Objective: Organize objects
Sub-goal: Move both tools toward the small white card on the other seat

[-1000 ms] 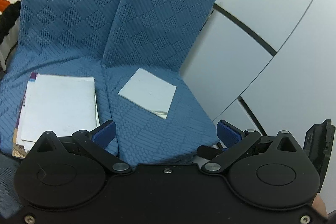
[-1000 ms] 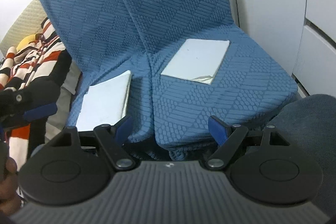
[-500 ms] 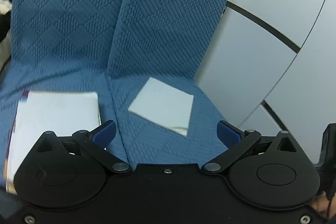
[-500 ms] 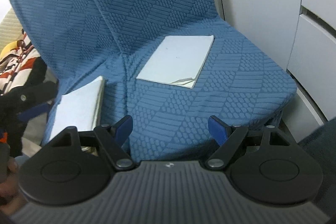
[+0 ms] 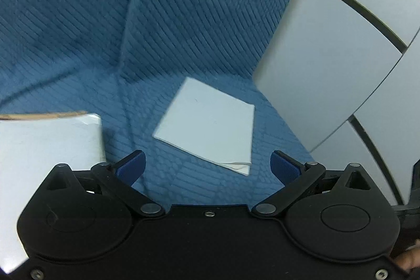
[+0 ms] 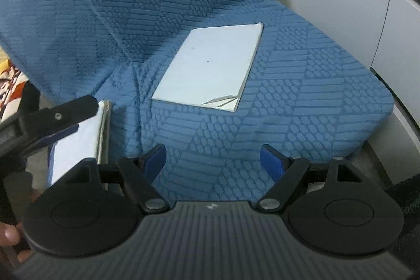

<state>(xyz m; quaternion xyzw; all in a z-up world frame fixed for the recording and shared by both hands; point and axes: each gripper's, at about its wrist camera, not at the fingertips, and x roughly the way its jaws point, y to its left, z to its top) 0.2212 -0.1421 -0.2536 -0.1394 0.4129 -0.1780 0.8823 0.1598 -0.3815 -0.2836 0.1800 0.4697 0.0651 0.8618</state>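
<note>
On the blue textured sofa cover (image 6: 302, 101), we see a stack of papers (image 6: 78, 141) on the left seat. Our left gripper (image 5: 207, 164), fingers spread and empty, hovers beside it. The thin white booklet (image 6: 210, 67) lies flat on the right seat, long axis slanting from near-left to far-right, torn corner nearest us. Our right gripper (image 6: 212, 158) hangs wide apart, holding nothing, beside white cabinet panels (image 5: 328, 75).

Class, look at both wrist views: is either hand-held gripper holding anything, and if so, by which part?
Nothing is held. The left hand-held gripper and right hand-held gripper both stand open above the blue seat cushion, clear of the white booklet.
</note>
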